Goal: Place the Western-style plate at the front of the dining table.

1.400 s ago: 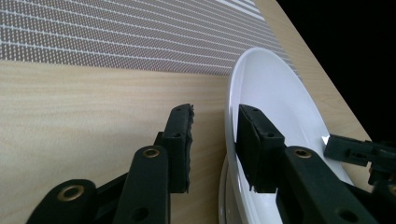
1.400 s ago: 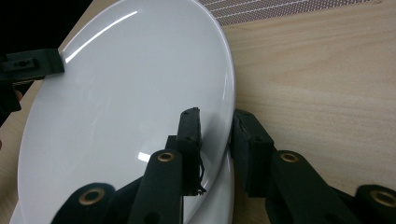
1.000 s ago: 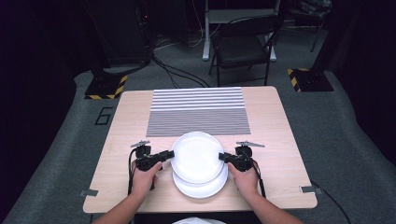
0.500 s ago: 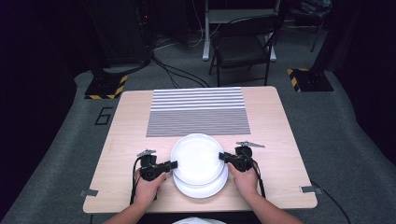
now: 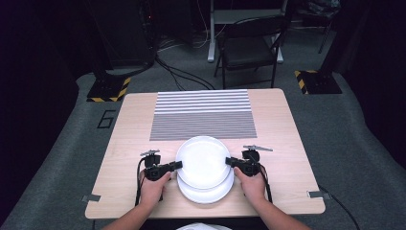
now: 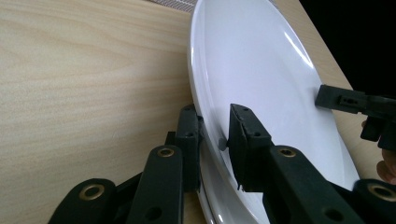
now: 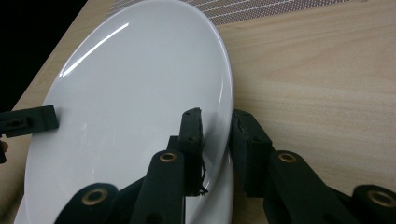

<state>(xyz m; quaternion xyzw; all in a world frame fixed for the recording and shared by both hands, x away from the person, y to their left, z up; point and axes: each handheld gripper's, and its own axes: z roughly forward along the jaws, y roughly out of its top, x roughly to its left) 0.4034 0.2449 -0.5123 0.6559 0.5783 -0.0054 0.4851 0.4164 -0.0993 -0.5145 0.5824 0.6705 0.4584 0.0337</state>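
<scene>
Left gripper (image 5: 176,166) jaws have just been closing onto the upper plate (image 5: 203,161)'s rim; right gripper (image 5: 231,161) clamps the opposite rim; stiff, slippery, breakable.

Striped mat (image 5: 203,115) lies flat on the wooden table (image 5: 287,124), on the far half, just beyond both claws and centred between them. Folding chair (image 5: 249,48) stands on the grey carpet (image 5: 57,158) past the table's far edge, well apart from the claws, with a pale desk frame (image 5: 239,19) behind it. Two black-and-yellow taped stand bases sit on the floor, one (image 5: 109,89) far-left of the left claw, one (image 5: 317,82) far-right of the right claw; black cables (image 5: 182,76) run across the carpet between them.
</scene>
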